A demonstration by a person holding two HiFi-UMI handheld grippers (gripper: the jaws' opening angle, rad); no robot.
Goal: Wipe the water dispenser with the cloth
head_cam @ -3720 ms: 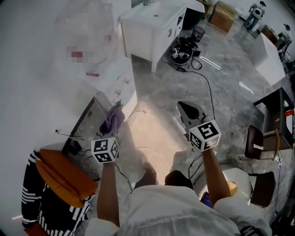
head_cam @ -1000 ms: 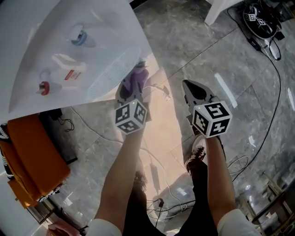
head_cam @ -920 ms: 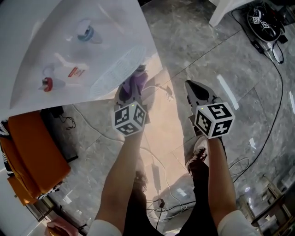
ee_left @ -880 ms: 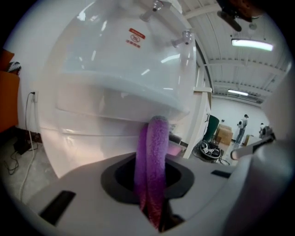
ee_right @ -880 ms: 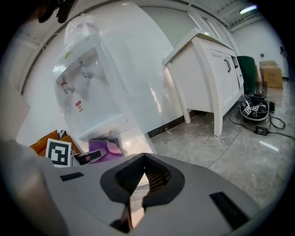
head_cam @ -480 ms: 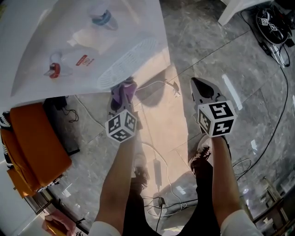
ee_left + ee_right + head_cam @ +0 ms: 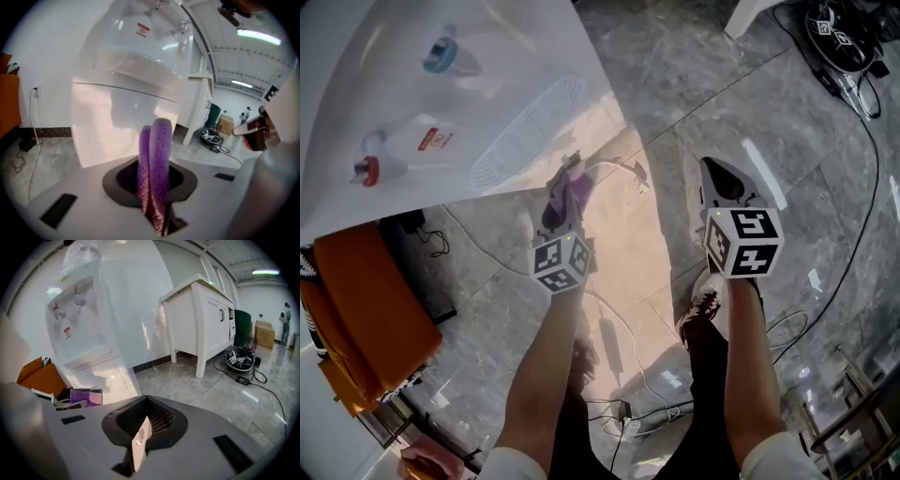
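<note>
Glossy grey marble-look tile floor (image 7: 675, 103), with glare patches. A white water dispenser (image 7: 422, 103) stands on it at left. An orange item (image 7: 366, 309) and a small black box (image 7: 405, 228) with thin wires sit just beside its base. A white cable (image 7: 623, 330) snakes over the middle tiles. A long black cable (image 7: 876, 187) runs down the right side from a black bundle of gear (image 7: 839, 28) near a white cabinet leg (image 7: 748, 11). The person's shoe (image 7: 703, 307) is planted on the floor.
</note>
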